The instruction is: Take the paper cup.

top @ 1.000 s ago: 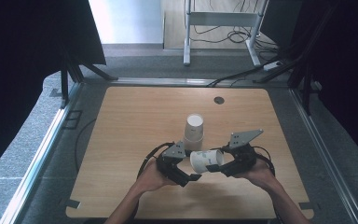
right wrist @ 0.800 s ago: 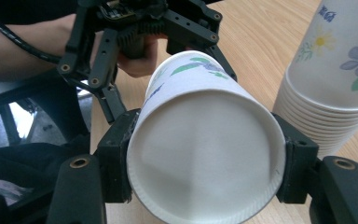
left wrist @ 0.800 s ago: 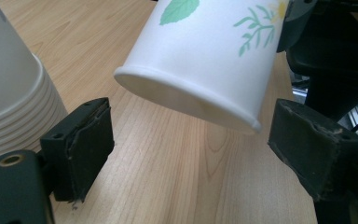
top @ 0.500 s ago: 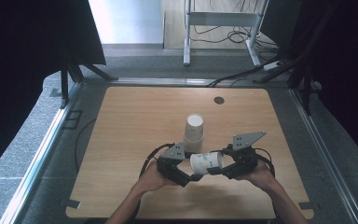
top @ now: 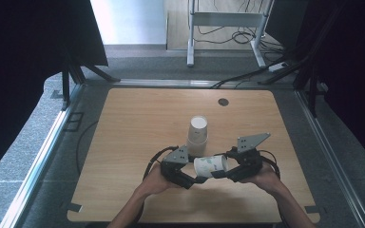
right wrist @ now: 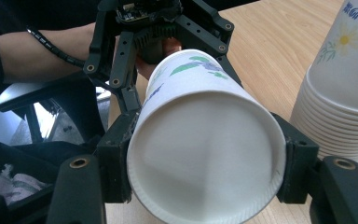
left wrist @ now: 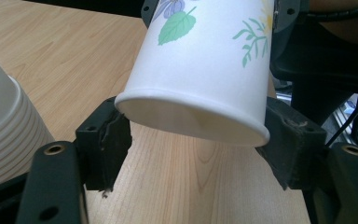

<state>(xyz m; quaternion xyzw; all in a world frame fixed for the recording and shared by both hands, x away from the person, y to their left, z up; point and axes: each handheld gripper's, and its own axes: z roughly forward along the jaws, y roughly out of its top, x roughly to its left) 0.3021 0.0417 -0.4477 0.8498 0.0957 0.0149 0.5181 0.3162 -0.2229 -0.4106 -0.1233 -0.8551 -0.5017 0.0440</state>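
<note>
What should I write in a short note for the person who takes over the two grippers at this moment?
Right gripper: shut on the paper cup, jaws on both sides near one end of it; the cup lies on its side in the air above the table.
Left gripper: its jaws stand at both sides of the cup's other end; whether it really presses is unclear.
Cup stack: upside down on the table, just behind the grippers, apart from the held cup.
Done: one cup is separate from the stack and held between the two grippers.
Left, probably: hand the cup fully to one gripper and set it down; where is not shown.
</note>
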